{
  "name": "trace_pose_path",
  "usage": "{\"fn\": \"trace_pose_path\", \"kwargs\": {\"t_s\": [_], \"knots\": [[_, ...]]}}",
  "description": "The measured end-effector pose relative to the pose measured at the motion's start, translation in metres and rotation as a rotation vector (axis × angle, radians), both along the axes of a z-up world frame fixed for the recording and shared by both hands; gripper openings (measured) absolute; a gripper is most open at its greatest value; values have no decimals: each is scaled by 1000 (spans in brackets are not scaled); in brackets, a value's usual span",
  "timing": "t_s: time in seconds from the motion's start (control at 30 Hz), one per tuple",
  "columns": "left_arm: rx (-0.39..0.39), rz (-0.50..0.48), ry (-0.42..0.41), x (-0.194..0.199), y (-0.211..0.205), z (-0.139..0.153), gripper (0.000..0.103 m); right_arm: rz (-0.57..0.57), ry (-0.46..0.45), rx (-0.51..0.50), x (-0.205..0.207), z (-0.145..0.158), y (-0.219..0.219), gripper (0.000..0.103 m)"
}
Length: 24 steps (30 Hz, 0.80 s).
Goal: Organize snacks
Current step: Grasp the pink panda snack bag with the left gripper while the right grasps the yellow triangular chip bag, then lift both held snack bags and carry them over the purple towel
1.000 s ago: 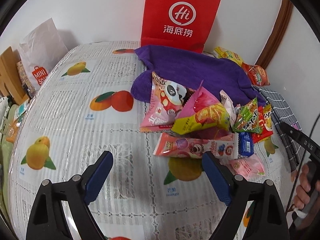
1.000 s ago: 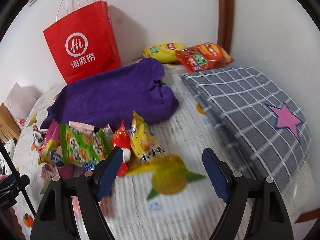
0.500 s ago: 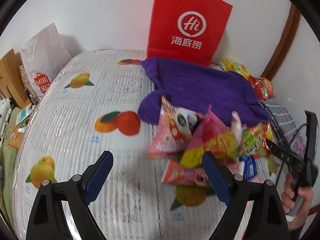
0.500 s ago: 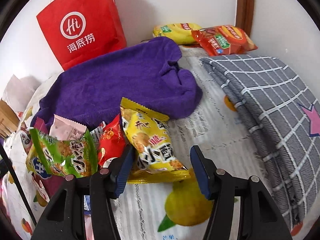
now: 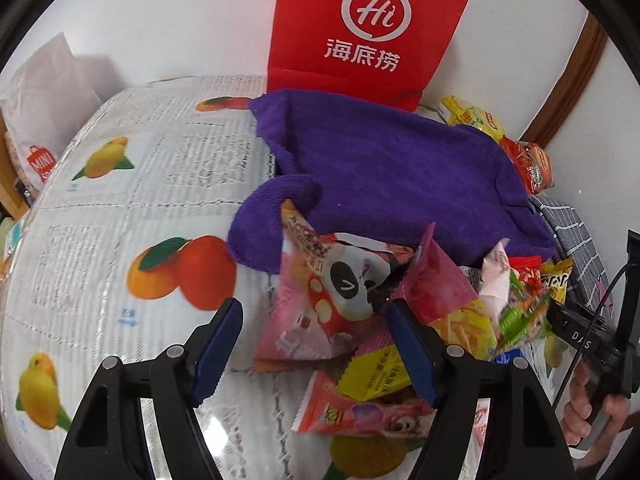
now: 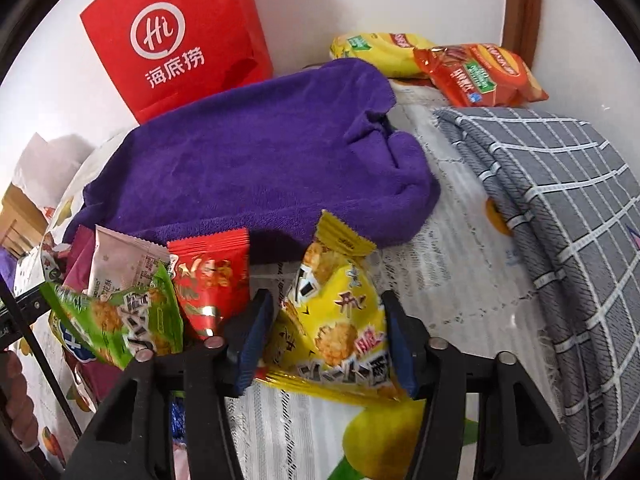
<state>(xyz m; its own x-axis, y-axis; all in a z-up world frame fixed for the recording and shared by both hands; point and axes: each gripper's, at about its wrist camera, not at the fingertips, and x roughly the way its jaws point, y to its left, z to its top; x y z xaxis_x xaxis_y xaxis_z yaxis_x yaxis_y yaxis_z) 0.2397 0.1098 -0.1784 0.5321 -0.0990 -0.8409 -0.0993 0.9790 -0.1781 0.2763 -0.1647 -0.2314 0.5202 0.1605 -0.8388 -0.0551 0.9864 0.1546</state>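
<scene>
Now R claw [image 6: 326, 336] round yellow pkt [image 6: 336, 320]

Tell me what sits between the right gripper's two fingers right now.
In the right wrist view, the yellow snack packet lies between the right gripper fingers, whose jaws have just been closing around it.

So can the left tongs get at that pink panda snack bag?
Probably yes: the pink panda snack bag lies on top of the pile between the closing left tongs, nothing covering it.
</scene>
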Motion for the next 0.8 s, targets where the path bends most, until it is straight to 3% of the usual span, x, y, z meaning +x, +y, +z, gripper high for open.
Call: {"fn": "trace_pose_path", "kwargs": {"t_s": [0.13,0.3,0.4,0.5,0.8], "knots": [[-17,-13,-15,4,-5,-3,73,1,-16,-8,-4,1,1,48],[-74,-34,-24,1,-3,-6,48,-28,-20,-5,-17,8,-8,47],[-81,-38,-26,-5,2,-1,38,-62,-18,-14,-29,13,-17,46],[-77,-40,-27,-16,6,4,34,-84,-15,-2,-42,18,-25,46],[-71,-29,-73,-67,21,30,33,-124,-8,27,-85,30,-29,46]]}}
